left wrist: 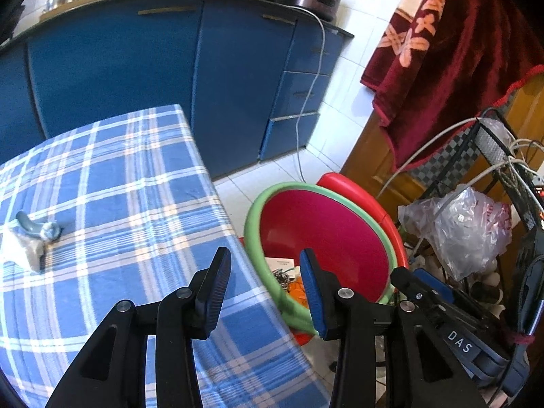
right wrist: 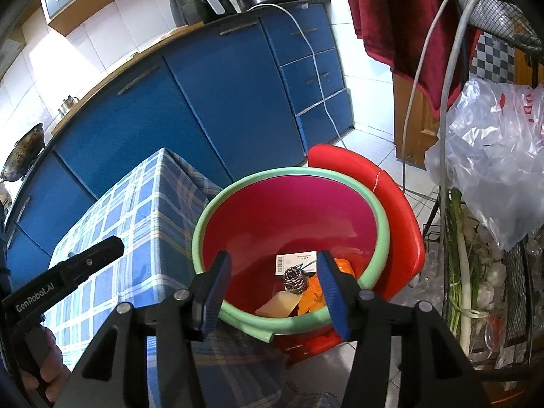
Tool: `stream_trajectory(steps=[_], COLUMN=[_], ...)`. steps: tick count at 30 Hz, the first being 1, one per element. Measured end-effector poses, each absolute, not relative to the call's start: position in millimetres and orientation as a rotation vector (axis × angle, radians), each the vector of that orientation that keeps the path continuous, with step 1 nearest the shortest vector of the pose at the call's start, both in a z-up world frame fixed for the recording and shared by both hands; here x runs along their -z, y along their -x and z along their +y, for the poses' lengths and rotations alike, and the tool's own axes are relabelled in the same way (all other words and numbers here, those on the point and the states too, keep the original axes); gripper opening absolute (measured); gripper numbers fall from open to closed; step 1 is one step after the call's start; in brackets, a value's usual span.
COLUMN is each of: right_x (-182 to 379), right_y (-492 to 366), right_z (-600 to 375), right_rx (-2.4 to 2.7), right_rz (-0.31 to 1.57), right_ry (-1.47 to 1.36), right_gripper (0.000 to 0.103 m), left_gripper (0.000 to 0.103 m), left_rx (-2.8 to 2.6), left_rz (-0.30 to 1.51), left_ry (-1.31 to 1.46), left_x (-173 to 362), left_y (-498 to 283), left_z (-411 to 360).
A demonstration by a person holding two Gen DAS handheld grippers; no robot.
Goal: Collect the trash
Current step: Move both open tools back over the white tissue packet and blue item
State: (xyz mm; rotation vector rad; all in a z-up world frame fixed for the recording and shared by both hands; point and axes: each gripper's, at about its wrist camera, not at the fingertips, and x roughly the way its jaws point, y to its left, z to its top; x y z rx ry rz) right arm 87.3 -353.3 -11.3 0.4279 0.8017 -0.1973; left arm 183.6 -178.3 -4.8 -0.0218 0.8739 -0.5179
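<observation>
A red basin with a green rim [right wrist: 374, 200] stands on a red stool beside the table. It also shows in the left wrist view [left wrist: 253, 217]. Inside lie a steel scourer [right wrist: 294, 280], a white card [right wrist: 296, 262], a yellowish piece [right wrist: 278, 304] and orange scraps [right wrist: 345, 267]. My right gripper [right wrist: 273, 294] is open and empty above the basin's near rim. My left gripper [left wrist: 263, 292] is open and empty over the table's right edge. A crumpled white and blue-grey piece of trash [left wrist: 30, 238] lies on the checked tablecloth [left wrist: 136, 183], far left of the left gripper.
Blue kitchen cabinets [right wrist: 204, 102] stand behind the table. A red stool [right wrist: 404, 224] holds the basin. A wire rack [right wrist: 510, 272] with plastic bags, leeks and garlic stands at the right. A white cable [right wrist: 319, 78] hangs down the drawers. A dark red towel [left wrist: 442, 51] hangs at the right.
</observation>
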Motion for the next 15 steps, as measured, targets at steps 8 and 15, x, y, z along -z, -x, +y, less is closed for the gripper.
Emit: stream_trajectory(steps=[8, 15], right_x=[5, 0], right_y=[-87, -88], right_z=[-343, -331], right_rx=[0.178, 0.155], right_rz=[0.794, 0.787], right_ry=[-0.420, -0.415], right_gripper=[0.058, 0.061], left_gripper=[0.043, 0.043], left_rx=[0.465, 0.413], left_rz=[0.856, 0.837], left_ry=[0.043, 0.066], left_x=[-1, -5], left_y=[-181, -178], left_z=[-153, -127])
